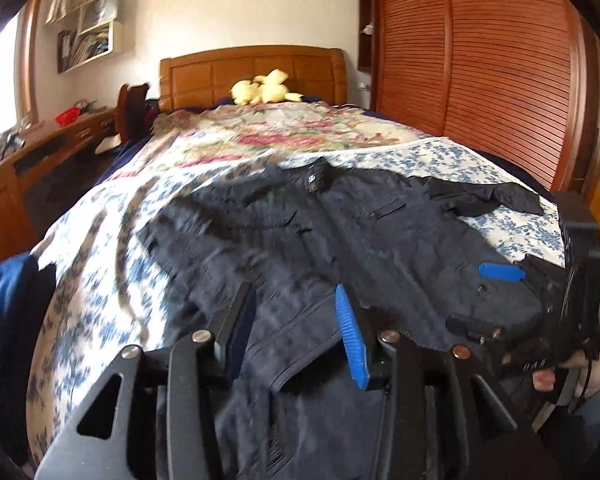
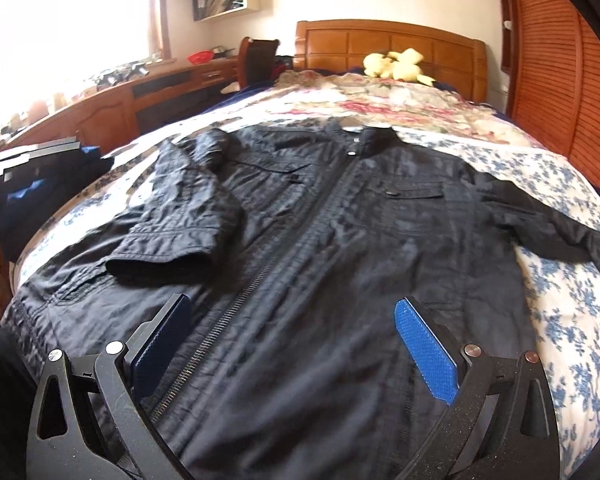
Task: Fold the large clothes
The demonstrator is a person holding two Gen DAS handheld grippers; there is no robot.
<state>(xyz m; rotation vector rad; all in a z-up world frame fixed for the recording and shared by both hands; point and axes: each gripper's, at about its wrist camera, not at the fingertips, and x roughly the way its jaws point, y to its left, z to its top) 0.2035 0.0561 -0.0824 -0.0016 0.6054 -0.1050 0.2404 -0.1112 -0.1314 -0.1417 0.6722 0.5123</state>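
Jacket (image 2: 340, 216) lies ahead of both released grippers, zipper running away; right gripper (image 2: 296, 344) probably nearer the unfolded sleeve (image 2: 556, 232).

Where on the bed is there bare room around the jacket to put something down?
Bare blue-flowered sheet lies right of the jacket, below its outstretched sleeve. A strip is free on the jacket's left. The rose quilt is clear up to the yellow plush toy. The middle is crowded.
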